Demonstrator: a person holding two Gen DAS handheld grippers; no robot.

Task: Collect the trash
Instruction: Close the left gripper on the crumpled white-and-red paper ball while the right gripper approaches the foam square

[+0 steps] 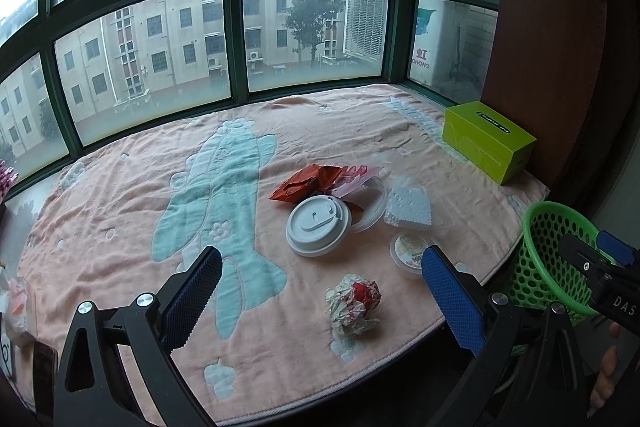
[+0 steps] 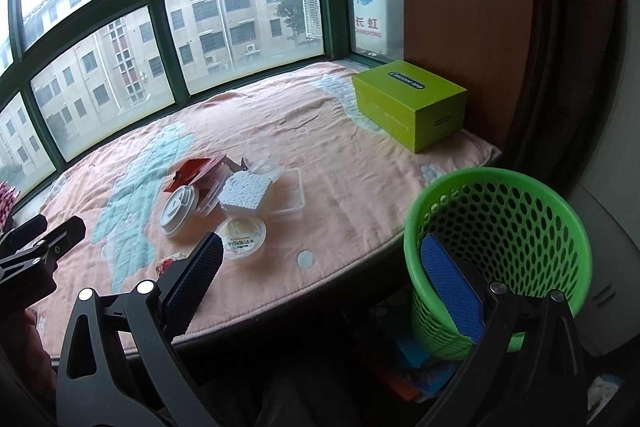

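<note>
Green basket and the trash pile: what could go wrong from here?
1. The green basket stands off the blanket edge, so carried items could drop short.
2. The crumpled wrapper is light and may slip from the open left gripper.
3. The white lid overlaps the clear containers; grabbing it may drag them.

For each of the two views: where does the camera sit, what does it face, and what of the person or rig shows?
Left wrist: behind the open left tongs, facing the crumpled wrapper and window; right tongs at right.
Right wrist: behind the open right tongs, over the blanket edge by the green basket; left tongs at left.
Shared: white lid, green box.
</note>
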